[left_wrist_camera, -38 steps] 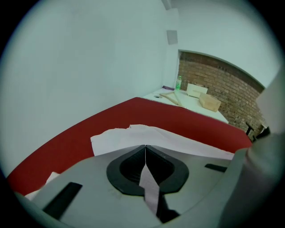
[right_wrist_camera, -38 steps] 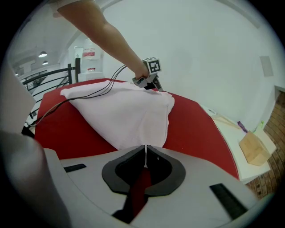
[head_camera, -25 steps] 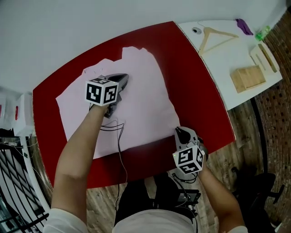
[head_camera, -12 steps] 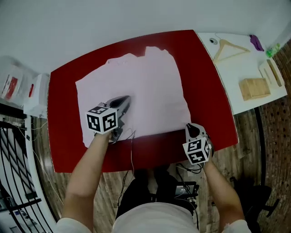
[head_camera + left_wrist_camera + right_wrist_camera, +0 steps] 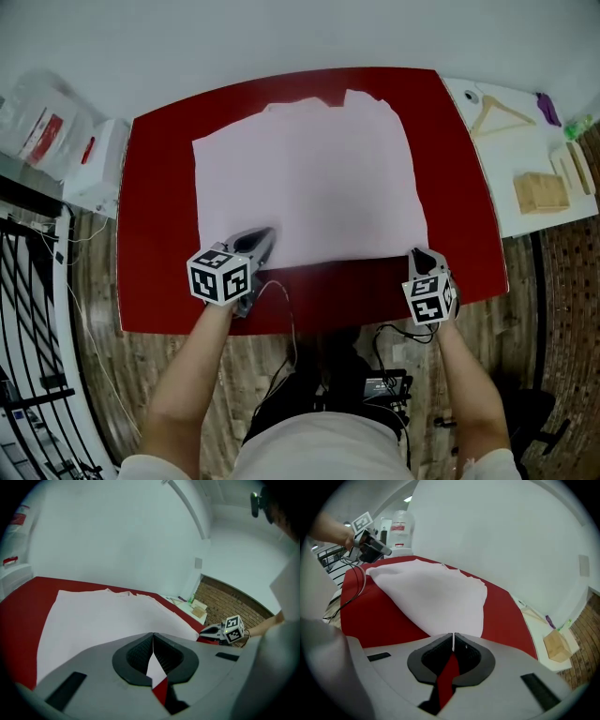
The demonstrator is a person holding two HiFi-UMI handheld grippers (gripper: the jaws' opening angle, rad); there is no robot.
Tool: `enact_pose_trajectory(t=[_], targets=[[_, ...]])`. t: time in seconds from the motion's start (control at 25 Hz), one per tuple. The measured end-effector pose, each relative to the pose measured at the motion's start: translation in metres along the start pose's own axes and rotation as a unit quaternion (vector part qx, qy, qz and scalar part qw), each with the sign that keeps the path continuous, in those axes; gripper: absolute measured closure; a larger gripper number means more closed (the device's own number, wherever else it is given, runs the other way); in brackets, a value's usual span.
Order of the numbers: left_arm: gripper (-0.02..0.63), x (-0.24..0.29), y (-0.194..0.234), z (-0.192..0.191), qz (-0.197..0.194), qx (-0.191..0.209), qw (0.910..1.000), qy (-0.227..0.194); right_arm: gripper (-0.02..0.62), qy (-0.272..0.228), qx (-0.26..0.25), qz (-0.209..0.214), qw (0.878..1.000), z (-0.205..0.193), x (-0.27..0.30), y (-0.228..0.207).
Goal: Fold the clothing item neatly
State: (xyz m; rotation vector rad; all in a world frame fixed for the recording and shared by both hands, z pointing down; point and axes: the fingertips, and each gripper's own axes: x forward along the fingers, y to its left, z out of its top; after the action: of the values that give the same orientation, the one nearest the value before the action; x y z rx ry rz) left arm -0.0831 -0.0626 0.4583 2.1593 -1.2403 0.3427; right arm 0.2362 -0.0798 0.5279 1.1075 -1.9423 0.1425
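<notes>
A pale pink garment (image 5: 305,178) lies spread flat on the red table (image 5: 155,234), its near hem towards me. My left gripper (image 5: 262,242) is at the near left corner of the hem, jaws shut with a sliver of cloth between them. In the left gripper view the garment (image 5: 103,616) runs away from the left gripper (image 5: 153,634). My right gripper (image 5: 419,255) is at the near right corner, also shut. A thin white edge of the garment (image 5: 431,592) shows pinched at the tips of the right gripper (image 5: 453,635).
A white side table (image 5: 525,220) on the right carries a wooden hanger (image 5: 502,114), a wooden block (image 5: 541,192) and small items. A white container (image 5: 56,131) and a black metal rail (image 5: 28,309) stand at the left. Cables (image 5: 281,309) trail off the near table edge.
My left gripper has travelled from the middle of the garment to its near left corner, still shut. The cloth now lies squarer on the table. The right gripper has stayed at its corner.
</notes>
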Motion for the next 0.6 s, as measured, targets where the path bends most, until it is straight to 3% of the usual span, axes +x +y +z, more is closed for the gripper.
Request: enact_pose_trajectory(t=[0.2, 0.4, 0.6], targets=[[0.601, -0.040, 0.045, -0.048, 0.058, -0.012, 0.9979, 0.026, 0.577, 0.021, 0.004, -0.018, 1.000, -0.005, 0.011, -0.006], [0.602, -0.084, 0.108, -0.108, 0.149, -0.066, 0.9835, 0.078, 0.577, 0.057, 0.021, -0.028, 0.998, -0.022, 0.023, -0.013], [0.602, -0.095, 0.131, -0.130, 0.153, -0.104, 0.9784, 0.092, 0.578, 0.060, 0.053, -0.026, 0.996, -0.027, 0.024, -0.016]])
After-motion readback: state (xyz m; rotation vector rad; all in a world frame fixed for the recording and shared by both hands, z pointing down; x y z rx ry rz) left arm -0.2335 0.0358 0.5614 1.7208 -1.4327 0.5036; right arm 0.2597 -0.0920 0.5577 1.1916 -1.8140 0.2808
